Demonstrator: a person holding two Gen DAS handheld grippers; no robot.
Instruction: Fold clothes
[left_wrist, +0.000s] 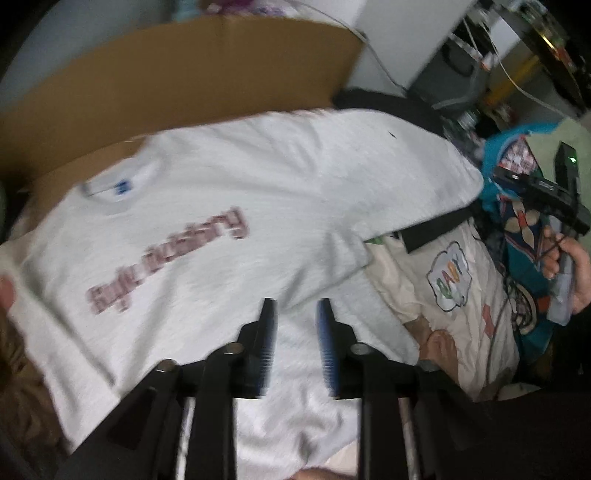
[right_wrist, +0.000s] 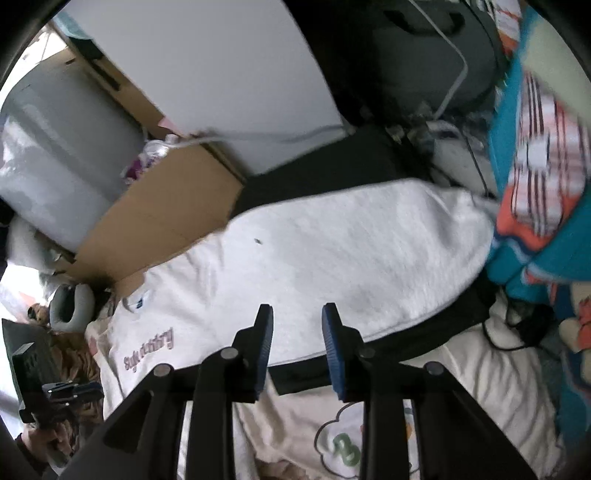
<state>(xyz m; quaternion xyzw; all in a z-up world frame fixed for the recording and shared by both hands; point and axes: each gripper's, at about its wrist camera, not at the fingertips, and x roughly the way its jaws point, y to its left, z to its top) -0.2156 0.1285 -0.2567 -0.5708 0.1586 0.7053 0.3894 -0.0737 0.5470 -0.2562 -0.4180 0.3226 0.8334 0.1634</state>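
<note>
- Two wrist views show one white T-shirt (left_wrist: 229, 206), taken here as the landmark; it lies spread flat, chest side up, with blurred maroon lettering (left_wrist: 166, 258) across the chest and a blue neck label (left_wrist: 121, 187) inside the collar.
- Left of the shirt, in the right wrist view, a grey neck pillow (right_wrist: 72, 306) lies beside the collar, and the other hand-held gripper appears at the frame's lower-left corner, too dark to read.
- Behind the shirt stands a brown cardboard box (left_wrist: 177, 77); the shirt's collar edge touches its base.
- Left gripper (left_wrist: 295, 314): hangs above the shirt's lower part, pointing steeply down; its blue-padded fingers (left_wrist: 327, 343) stand apart with nothing between them, only shirt fabric visible below the gap.
- Right gripper (right_wrist: 297, 317): above the shirt's near edge; its fingers are parted with a clear gap and hold nothing.
- Under the shirt's near edge lies a black garment (right_wrist: 436, 325), showing as a dark band along the hem.
- Nearer than the shirt, a cream sheet (left_wrist: 424, 295) carries a cloud-shaped patch with coloured letters (left_wrist: 448, 277).
- Right of the shirt, a teal patterned blanket (right_wrist: 543, 206) with orange and white motifs touches the shirt's far-right end.
- At the far right of the left wrist view, a person's hand (left_wrist: 574, 273) grips the handle of the right gripper, well apart from the shirt.
</note>
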